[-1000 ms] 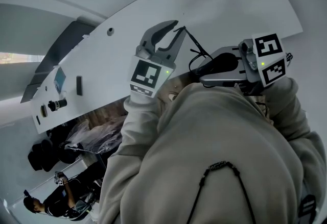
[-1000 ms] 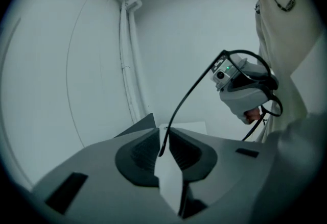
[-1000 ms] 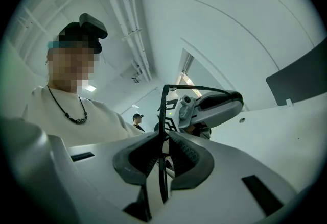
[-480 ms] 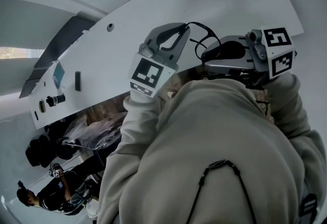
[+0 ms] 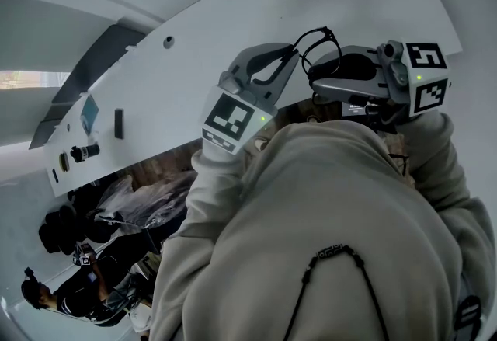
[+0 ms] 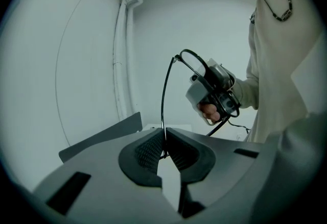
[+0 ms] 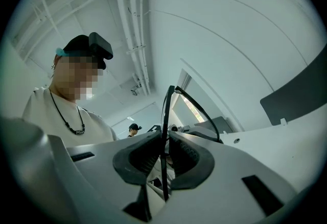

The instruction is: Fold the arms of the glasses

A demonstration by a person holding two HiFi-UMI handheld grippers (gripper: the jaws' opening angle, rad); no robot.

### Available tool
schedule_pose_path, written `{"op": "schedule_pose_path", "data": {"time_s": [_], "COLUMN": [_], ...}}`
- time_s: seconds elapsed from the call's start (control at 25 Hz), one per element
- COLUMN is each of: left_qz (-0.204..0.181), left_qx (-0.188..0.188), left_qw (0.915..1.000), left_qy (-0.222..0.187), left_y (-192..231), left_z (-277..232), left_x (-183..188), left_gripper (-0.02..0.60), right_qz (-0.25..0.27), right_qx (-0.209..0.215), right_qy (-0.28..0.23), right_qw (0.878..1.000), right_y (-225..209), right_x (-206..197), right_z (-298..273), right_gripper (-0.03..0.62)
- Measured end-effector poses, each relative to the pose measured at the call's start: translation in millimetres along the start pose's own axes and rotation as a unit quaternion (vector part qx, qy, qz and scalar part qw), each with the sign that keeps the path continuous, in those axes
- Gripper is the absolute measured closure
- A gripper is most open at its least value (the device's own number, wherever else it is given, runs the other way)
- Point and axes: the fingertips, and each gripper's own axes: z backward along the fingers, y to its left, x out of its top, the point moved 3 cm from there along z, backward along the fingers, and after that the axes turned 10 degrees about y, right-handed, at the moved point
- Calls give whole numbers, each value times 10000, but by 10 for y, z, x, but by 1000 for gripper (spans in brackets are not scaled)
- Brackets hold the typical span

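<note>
While right tongs [image 7: 164, 149] clamp glasses [image 7: 166, 108], left tongs [image 6: 163, 142], just closing, pinch arm [image 6: 163, 100].

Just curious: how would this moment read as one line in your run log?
left gripper: just closed on glasses arm | right gripper: shut on glasses frame

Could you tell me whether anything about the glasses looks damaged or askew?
Nothing stands out: the glasses look intact; the left gripper has just closed its jaws on one arm, the right gripper holds the frame.
</note>
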Motion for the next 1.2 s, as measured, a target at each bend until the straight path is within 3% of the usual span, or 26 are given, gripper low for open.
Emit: {"op": "schedule_pose_path", "data": {"time_s": [0.84,1.2], "left_qz": [579,810], "left_qx": [-605,-1548], "left_qw": [9959,9822], "left_qy": [-343,-689], "left_y": [-153,-271], "left_z": [96,223], "left_x": [-39,-17], "left_gripper": [558,551], "right_qz": [257,553], "right_qx": [-162,-145], "right_qy": [-128,2], "right_qw": [9995,9984], "right_y": [-45,-6], "right_x": [71,80], "right_z": [-75,-154], "right_gripper": [530,530]}}
